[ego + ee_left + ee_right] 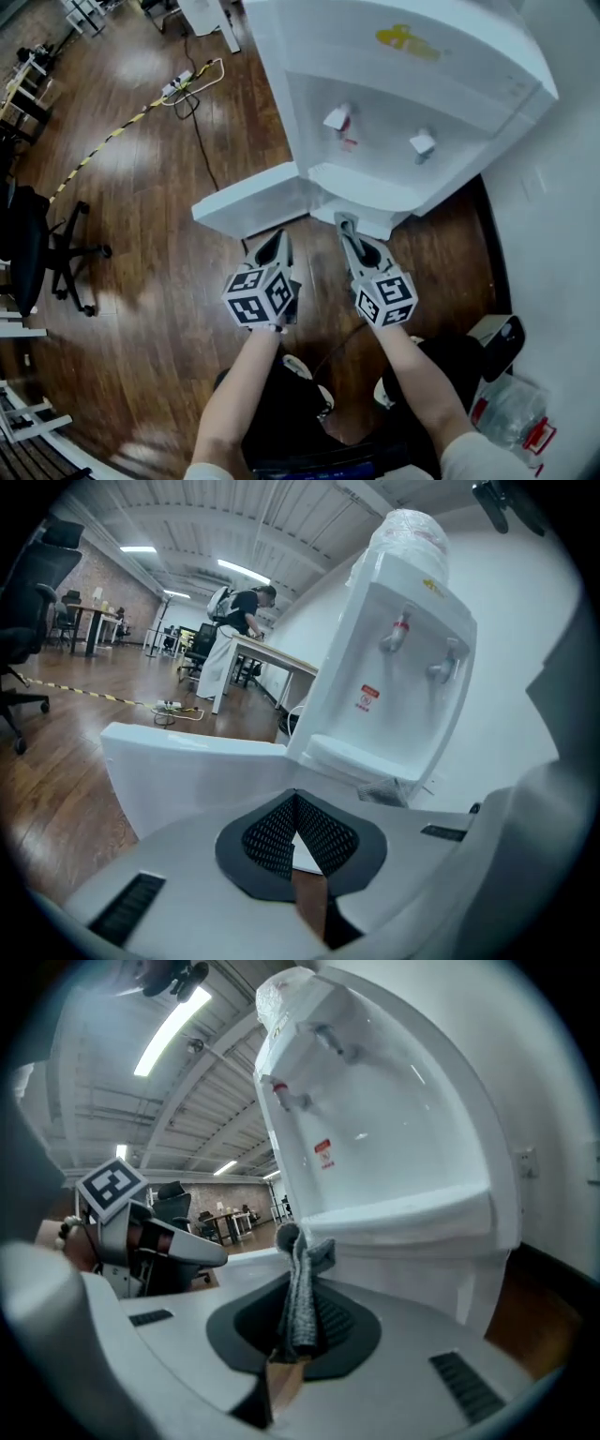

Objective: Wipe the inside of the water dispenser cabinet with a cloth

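- Head view: we see the white water dispenser (403,84) standing against the wall on a wooden floor (141,309), with two taps above its drip tray (366,187).
- Head view: the cabinet door (248,202) below the tray is swung open to the person's left. The cabinet interior is not visible from here.
- Head view: the left gripper (278,239) and the right gripper (347,230) are held side by side just in front of the dispenser base, both pointing toward it. An office chair (37,248) stands well apart at the left.
- Left gripper view: the jaws of the left gripper (295,801) meet at their tips and we see nothing held between them. The open door (197,766) lies directly ahead, with the dispenser (394,667) behind it to the right. A person (239,611) stands at a table in the far background.
- Right gripper view: the jaws of the right gripper (298,1330) are clamped on a grey cloth (300,1288), which stands up as a narrow folded strip between them.
- Right gripper view: the cloth is in front of the dispenser (375,1129), below the drip tray ledge. We cannot tell whether it touches the dispenser.
- Right gripper view: the left gripper (150,1241) shows at the left edge.
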Demonstrator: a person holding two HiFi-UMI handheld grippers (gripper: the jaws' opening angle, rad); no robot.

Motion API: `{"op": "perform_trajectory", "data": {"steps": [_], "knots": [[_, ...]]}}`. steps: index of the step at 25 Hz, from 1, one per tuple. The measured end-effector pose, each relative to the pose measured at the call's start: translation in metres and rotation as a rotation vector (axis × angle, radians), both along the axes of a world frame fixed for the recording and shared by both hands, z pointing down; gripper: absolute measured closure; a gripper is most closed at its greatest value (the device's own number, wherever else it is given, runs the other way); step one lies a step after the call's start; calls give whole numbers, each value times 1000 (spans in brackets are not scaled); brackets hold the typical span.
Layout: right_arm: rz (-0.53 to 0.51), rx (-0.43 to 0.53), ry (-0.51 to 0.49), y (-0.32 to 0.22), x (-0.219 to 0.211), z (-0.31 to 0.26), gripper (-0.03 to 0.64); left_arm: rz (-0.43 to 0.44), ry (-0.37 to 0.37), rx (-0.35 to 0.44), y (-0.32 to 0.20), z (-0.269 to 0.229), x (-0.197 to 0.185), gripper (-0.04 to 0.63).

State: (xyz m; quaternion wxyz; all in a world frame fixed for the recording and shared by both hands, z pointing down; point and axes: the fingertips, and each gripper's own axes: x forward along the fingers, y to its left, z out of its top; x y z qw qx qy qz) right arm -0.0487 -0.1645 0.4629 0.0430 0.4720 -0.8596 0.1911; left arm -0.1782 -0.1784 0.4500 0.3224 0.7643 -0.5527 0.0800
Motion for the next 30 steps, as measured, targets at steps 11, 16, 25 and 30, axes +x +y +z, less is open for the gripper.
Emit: {"op": "perform_trajectory", "data": {"steps": [11,16,25,30], "knots": [[161,89,-113,-82,1,134,581,61,13,70,-43,46,19,601],[192,116,-198,-108,6,130,580,-13,138,19,-49,55,27,601],[118,229,-252,-138,-1,116,577,35,129,-29,-39,62,40,601],[81,273,-275,-153,-14,93,577,30,-5,-22,-35,66,37,601]]}}
